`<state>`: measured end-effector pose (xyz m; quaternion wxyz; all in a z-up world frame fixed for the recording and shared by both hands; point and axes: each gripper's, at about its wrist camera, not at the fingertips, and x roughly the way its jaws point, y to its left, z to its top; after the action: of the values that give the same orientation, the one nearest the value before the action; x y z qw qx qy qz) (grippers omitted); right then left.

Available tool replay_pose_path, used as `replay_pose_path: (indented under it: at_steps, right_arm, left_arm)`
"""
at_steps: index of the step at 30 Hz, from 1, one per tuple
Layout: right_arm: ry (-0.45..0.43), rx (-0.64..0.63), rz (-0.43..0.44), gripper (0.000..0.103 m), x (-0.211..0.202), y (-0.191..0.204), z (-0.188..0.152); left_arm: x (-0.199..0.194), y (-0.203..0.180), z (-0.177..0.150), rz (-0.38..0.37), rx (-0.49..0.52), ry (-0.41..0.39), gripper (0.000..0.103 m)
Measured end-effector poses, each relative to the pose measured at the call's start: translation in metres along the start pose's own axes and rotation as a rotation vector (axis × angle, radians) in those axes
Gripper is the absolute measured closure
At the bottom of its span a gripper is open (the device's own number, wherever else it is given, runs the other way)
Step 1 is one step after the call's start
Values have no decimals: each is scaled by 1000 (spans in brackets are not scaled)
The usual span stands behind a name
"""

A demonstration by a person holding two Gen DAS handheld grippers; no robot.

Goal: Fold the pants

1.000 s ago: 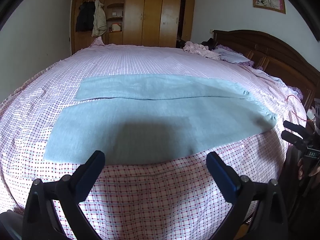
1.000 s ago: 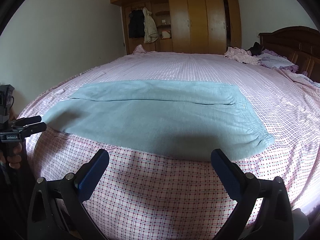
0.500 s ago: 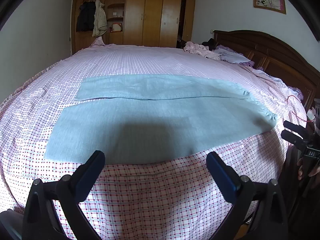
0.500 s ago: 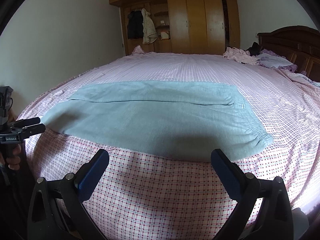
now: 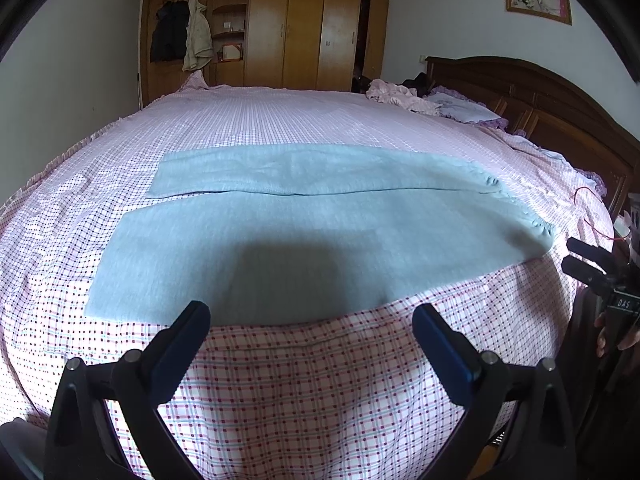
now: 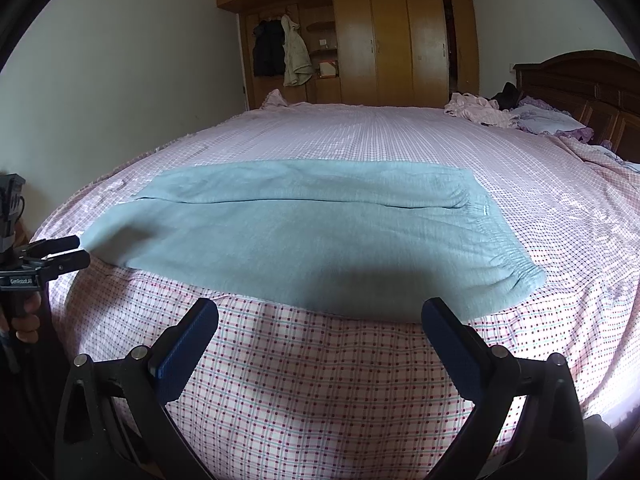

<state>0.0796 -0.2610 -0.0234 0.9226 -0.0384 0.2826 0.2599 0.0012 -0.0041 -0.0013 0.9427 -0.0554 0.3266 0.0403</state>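
- Leg cuffs (image 5: 120, 280), left end: the light-blue pants (image 5: 320, 232) lie flat on the checked bedsheet (image 5: 320, 380), lengthways across the near part of the bed, with both legs side by side and the near leg close to the bed's front edge. No fold is made yet.
- Left gripper (image 5: 311, 334): jaws spread wide, holding nothing. It hovers in front of the bed edge, short of the near hem and apart from the fabric.
- Centre seam (image 6: 300, 202): the line between the two legs runs the length of the garment. Judged first step: fold lengthways along this line, leg onto leg.
- Right gripper (image 6: 320, 326): jaws spread wide, empty. It hangs before the bed edge, toward the waistband half of the pants.
- Waistband (image 6: 508, 248), right end: gathered elastic, thicker than the leg fabric, so it will likely need a deeper bite.
- Recommended procedure: move each gripper outward, the left to the near cuff corner and the right to the near waistband corner. Pinch only the pants layer, not the bedsheet. Lift both ends together and carry them level over the seam, so that the edges meet.
- Risk: uneven lift may skew the fold or drag the far leg.
- Background: pink clothes (image 5: 400, 96) and a wooden headboard (image 5: 540, 100) at right, well apart from the work.
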Motion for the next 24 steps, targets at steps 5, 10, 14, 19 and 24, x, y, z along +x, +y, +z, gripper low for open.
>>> replay_pose_path:
  at_steps: [5,10,14,19,24]
  right_arm:
    - [1,2,-2,5,1,1,-1]
    - [-2,9,-1,5,1,-1,0]
    - [0,8,-2,5,1,-1,0]
    - [3,10,-2,5,0,-2,1]
    - [6,10,-1,5,1,-2,1]
  left_arm:
    - [1,1,-1,1,1,3,0]
    - [3,3,-1,-1,-3,4,0]
    - [4,3,-2,-3,1,8,0]
    - [4,3,-2,-6,-1,9,0]
    - [5,4,-3,-6,-1,12,0]
